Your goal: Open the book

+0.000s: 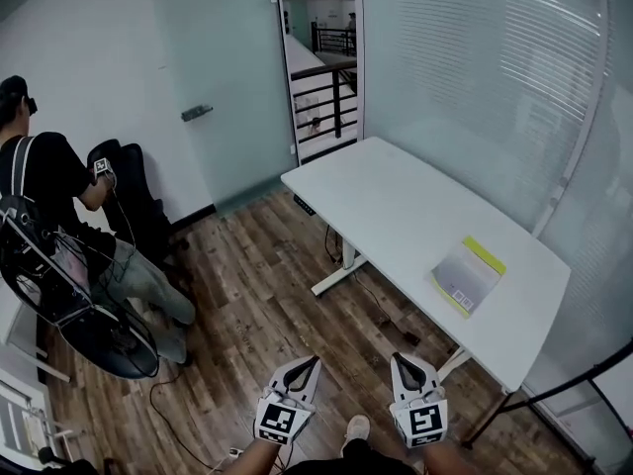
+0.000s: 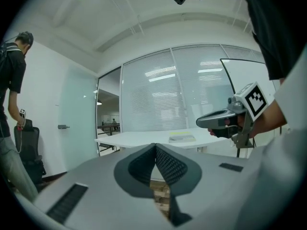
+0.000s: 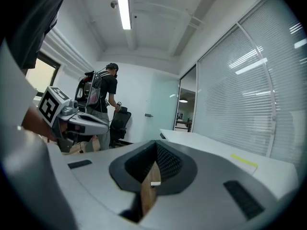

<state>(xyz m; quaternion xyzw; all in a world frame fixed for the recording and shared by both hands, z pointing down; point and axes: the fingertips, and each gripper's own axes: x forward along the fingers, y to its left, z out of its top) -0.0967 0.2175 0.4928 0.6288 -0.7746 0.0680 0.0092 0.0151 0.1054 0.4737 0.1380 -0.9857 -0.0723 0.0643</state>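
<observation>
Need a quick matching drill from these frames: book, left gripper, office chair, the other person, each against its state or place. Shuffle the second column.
Column 1
1. book
2. left gripper
3. office chair
4. other person

Column 2
A. black, by the white wall
B. jaws together, nothing between them
C. standing, backpack on
D. closed, lying on the white table

Pairs: 1-D, 2-B, 3-A, 4-C
</observation>
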